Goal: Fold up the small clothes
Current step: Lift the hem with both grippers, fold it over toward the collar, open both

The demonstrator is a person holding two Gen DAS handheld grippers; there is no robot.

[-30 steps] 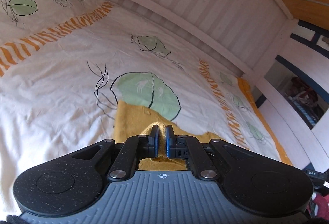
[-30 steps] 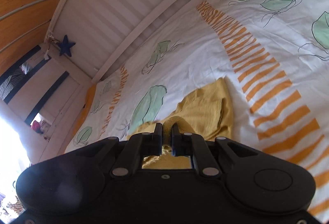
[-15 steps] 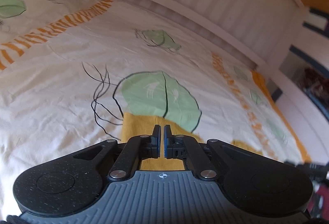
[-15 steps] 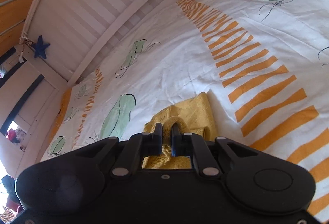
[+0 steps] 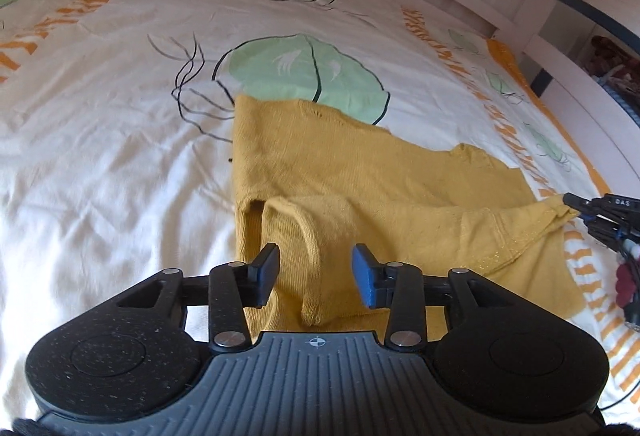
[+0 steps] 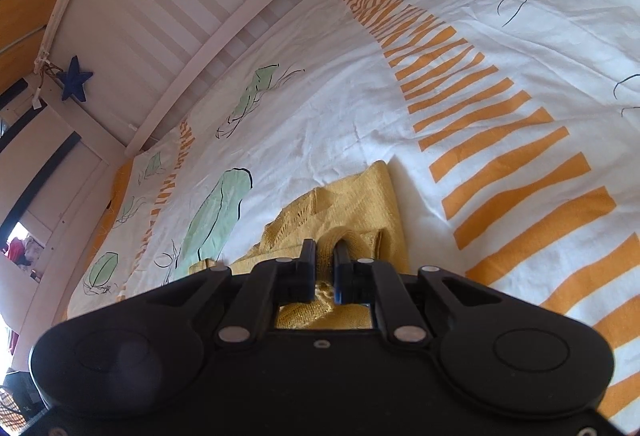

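1. The yellow knit garment (image 5: 360,179) lies on the bed's printed sheet (image 5: 100,139), its far edge overlapping a green leaf print (image 5: 304,71). In the left wrist view it runs from centre out to the right.
2. The left tool (image 5: 315,270) is opening over the garment's near edge. A ribbed fold of cloth stands between its blue pads (image 5: 362,272), but the pads no longer press on it, so that side is being let go.
3. The right tool (image 6: 323,268) is nearly closed and pinches a hump of the knit; in the left wrist view it holds the garment's right end.
4. To finish this step well, I judge the left tool should lift straight clear so no loop of knit snags, and the right tool should lay its end flat before letting go.
5. The garment's long axis runs left to right between the 2 tools, with the folded edge near.
6. Which end is the neck I cannot tell.
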